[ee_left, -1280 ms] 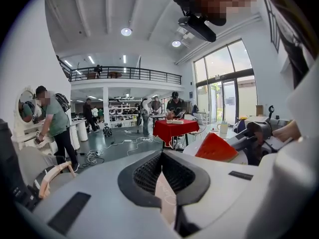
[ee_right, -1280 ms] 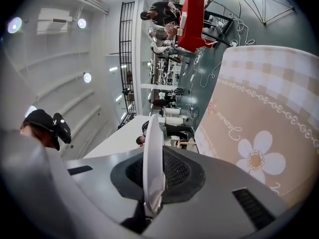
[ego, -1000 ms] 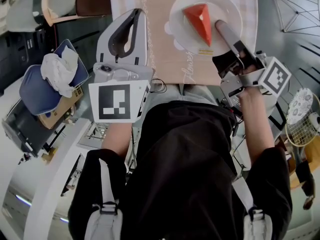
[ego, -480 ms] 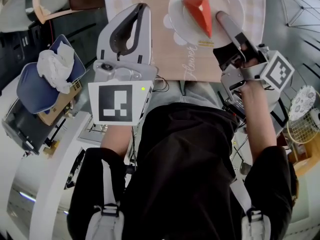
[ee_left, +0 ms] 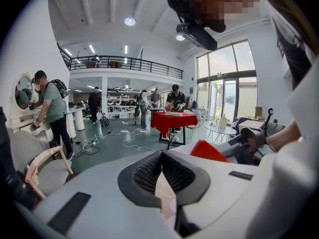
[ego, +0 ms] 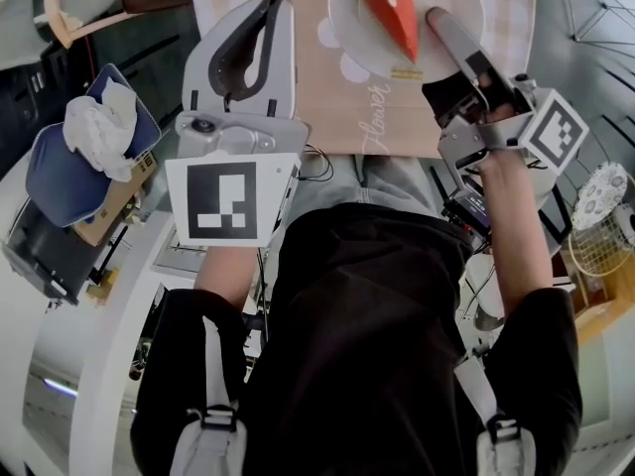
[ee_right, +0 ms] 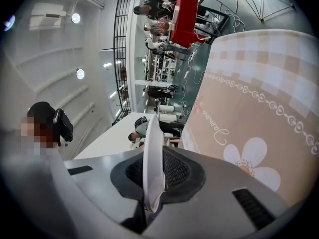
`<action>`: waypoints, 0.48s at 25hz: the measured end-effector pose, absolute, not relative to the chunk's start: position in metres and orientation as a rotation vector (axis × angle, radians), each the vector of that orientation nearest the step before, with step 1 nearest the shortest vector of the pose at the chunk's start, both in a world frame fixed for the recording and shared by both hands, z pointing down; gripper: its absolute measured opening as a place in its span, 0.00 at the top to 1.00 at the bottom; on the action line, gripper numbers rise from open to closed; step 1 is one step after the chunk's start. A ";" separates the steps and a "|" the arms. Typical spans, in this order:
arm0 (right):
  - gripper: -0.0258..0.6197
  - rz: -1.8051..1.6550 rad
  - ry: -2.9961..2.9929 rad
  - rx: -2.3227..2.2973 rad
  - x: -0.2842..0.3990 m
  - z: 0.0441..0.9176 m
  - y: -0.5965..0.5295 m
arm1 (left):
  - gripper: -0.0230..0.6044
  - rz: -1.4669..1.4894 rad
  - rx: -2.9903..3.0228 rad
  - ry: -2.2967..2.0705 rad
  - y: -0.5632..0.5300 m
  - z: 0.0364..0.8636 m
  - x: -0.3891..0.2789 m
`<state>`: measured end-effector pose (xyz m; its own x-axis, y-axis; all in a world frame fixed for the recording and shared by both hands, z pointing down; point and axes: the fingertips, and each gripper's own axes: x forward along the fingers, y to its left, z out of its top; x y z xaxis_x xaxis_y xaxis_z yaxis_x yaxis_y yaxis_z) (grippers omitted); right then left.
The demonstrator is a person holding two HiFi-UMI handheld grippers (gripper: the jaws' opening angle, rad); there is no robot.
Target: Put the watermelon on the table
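Note:
A red watermelon wedge (ego: 394, 13) lies on a white plate (ego: 357, 38) held over the beige flower-print tablecloth (ego: 327, 97). My right gripper (ego: 439, 26) is shut on the plate's right rim. In the right gripper view the plate (ee_right: 152, 158) shows edge-on between the jaws, with the tablecloth (ee_right: 259, 108) beyond it. Left of the plate, my left gripper (ego: 270, 8) hangs over the cloth, shut with nothing in it. The left gripper view shows the wedge (ee_left: 207, 151) just right of its closed jaws. Whether the plate touches the table cannot be told.
A blue seat with crumpled white cloth (ego: 94, 132) and a cardboard box (ego: 114, 206) stand at the left. A wooden chair (ego: 79, 8) is at the top left. A wire basket (ego: 600, 236) sits at the right. People and a red table (ee_left: 172, 121) are far off.
The plate with the wedge and my right gripper have shifted a little up the view, farther over the tablecloth. My left gripper drifted slightly up and left.

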<state>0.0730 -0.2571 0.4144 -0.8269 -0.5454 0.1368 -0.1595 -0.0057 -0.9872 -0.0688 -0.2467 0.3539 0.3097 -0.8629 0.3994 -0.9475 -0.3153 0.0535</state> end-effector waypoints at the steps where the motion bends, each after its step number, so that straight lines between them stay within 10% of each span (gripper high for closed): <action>1: 0.92 -1.905 1.987 -0.733 0.072 0.416 -0.258 | 0.94 0.436 2.299 -1.641 -0.248 0.355 -0.070; 12: 0.92 -1.912 1.979 -0.721 0.057 0.448 -0.262 | 0.94 0.480 2.288 -1.603 -0.248 0.381 -0.081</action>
